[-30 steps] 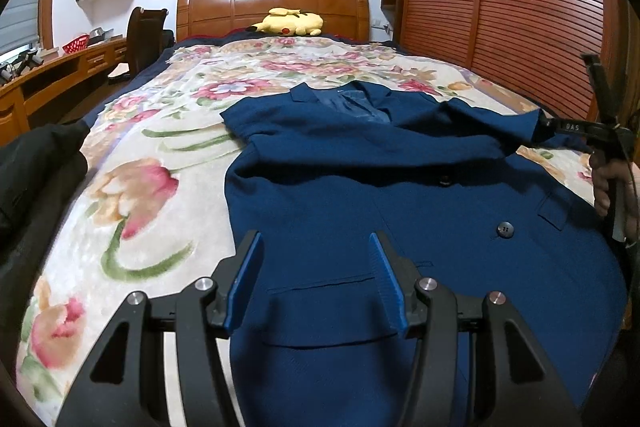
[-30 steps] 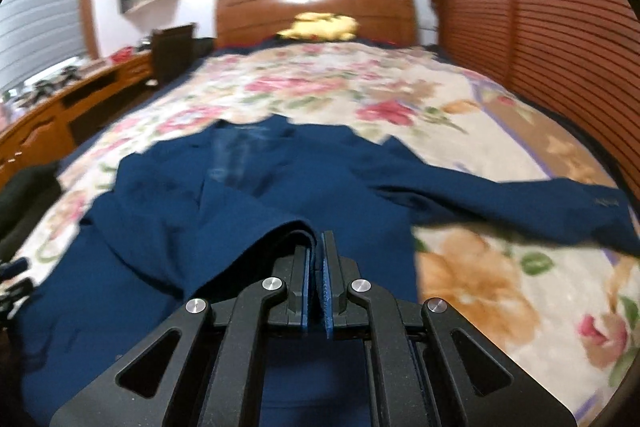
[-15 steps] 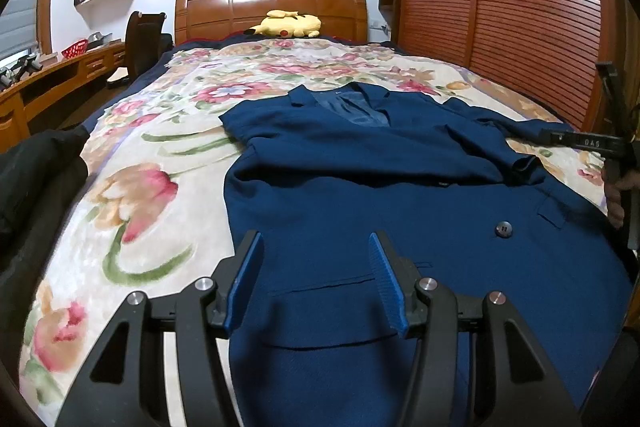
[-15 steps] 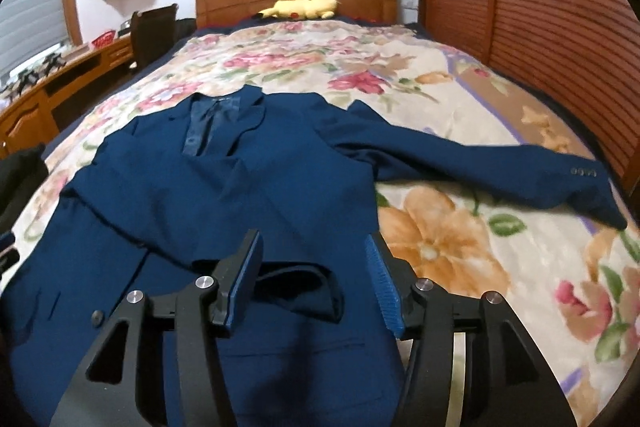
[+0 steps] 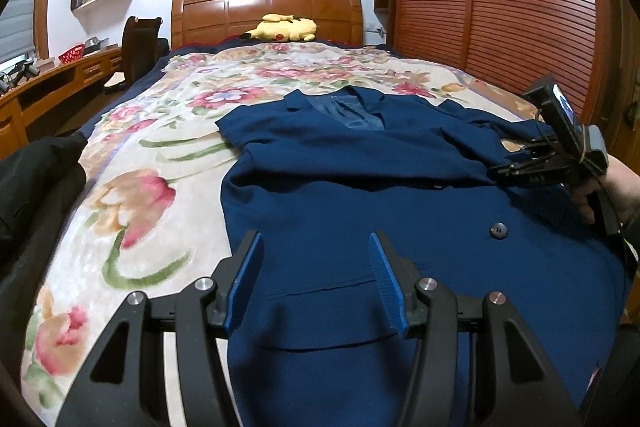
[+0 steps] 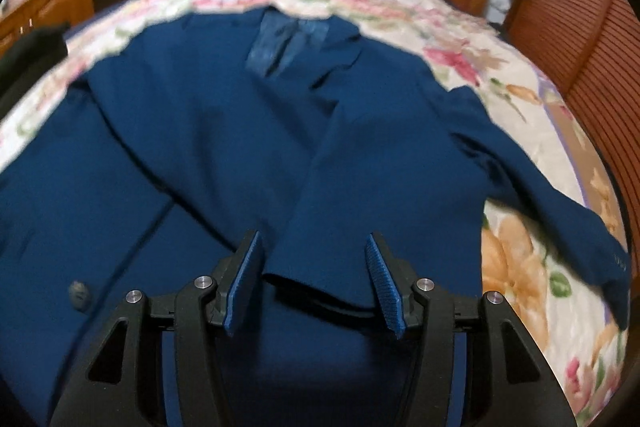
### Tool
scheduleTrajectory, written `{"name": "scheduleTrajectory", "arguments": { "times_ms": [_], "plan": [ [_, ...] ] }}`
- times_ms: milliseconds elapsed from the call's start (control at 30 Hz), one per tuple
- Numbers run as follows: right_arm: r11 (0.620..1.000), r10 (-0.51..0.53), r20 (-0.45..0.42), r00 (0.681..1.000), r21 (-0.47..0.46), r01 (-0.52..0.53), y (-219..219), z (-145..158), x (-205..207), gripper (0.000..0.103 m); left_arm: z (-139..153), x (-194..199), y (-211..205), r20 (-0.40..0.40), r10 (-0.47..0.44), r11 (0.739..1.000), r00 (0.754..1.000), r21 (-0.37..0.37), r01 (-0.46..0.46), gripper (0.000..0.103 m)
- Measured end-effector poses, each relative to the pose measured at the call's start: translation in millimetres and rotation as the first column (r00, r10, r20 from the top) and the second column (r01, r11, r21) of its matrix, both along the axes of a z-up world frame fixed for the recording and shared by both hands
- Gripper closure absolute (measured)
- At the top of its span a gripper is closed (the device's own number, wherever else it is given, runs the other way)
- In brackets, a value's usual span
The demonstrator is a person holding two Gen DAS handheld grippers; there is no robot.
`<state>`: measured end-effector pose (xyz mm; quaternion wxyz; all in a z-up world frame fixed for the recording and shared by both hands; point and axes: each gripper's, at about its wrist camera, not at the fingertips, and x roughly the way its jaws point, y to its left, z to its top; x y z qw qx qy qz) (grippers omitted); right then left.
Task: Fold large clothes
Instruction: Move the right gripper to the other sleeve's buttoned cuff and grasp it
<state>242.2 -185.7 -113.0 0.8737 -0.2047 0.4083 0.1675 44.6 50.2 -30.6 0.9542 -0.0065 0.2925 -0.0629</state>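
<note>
Jacket (image 5: 360, 187) lay flat on the bed (image 5: 132, 195); one folded sleeve cuff (image 6: 320, 259) sat, seemingly untouched, between your wide-open right gripper (image 6: 314, 283); left gripper (image 5: 316, 283) gaped empty above the hem.

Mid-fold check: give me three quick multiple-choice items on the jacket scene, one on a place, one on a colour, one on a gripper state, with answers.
1. Where does the plush toy lie?
A. by the headboard
B. on the jacket
C. on the desk

2. What colour is the jacket?
A. black
B. dark blue
C. red

3. How is the right gripper now?
A. shut on a sleeve
B. shut on nothing
C. open

Answers:
1 A, the yellow toy rests at the far end of the bed, against the headboard.
2 B, the fabric is dark blue in both views.
3 C, its jaws stand wide apart, with a folded sleeve end lying between them, ungripped.
</note>
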Motion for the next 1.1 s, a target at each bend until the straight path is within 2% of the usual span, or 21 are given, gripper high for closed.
{"name": "scheduleTrajectory", "arguments": {
  "times_ms": [67,100,200,267,400,433,500,567,633,733,1100],
  "plan": [
    [1.000,-0.007,-0.006,1.000,0.011,0.008,-8.6,3.2,5.4,0.085,0.2,-0.1,-0.6,0.000,-0.003,1.000,1.000,0.001,0.003,0.049],
    [0.999,-0.018,0.005,1.000,0.027,0.018,-14.5,8.5,7.4,0.092,0.2,-0.3,-0.7,0.001,-0.005,1.000,1.000,0.001,0.005,0.049],
    [0.994,-0.070,0.036,0.997,0.093,0.066,-35.5,28.3,16.8,0.094,-0.2,0.0,-1.3,-0.001,-0.008,1.000,1.000,0.003,0.008,0.049],
    [0.990,-0.133,0.083,0.988,0.059,0.128,-49.6,36.3,26.9,0.095,-0.4,-0.3,-2.0,-0.002,-0.010,1.000,1.000,0.003,0.010,0.049],
    [0.975,-0.221,0.085,0.972,0.058,0.216,-74.2,39.9,45.7,0.095,-0.3,0.5,-2.3,-0.004,-0.010,1.000,1.000,0.000,0.010,0.049],
    [0.970,-0.239,0.093,0.966,0.058,0.235,-78.6,41.3,49.9,0.094,-0.3,0.7,-2.0,-0.005,-0.009,1.000,1.000,0.000,0.009,0.049],
    [0.965,-0.262,0.116,0.958,0.053,0.258,-82.5,45.0,53.5,0.085,1.5,1.0,-3.9,0.000,-0.010,1.000,1.000,0.005,0.010,0.049],
    [0.961,-0.275,0.128,0.953,0.057,0.270,-88.6,48.9,53.9,0.055,3.4,0.2,-4.8,0.013,-0.016,1.000,1.000,0.010,0.016,0.049],
    [0.957,-0.289,0.144,0.946,0.077,0.281,-99.5,54.4,53.1,0.041,8.9,-2.0,-8.5,0.036,-0.030,1.000,0.999,0.007,0.029,0.049],
    [0.945,-0.325,0.161,0.932,0.096,0.312,-119.8,59.5,53.3,0.038,14.8,-1.6,-15.7,0.050,-0.054,0.998,0.997,-0.010,0.054,0.049],
    [0.883,-0.470,0.181,0.864,0.104,0.458,-229.5,61.9,50.3,0.037,17.9,15.2,-44.1,0.051,-0.109,0.994,0.993,-0.025,0.110,0.049]
  ]
}}
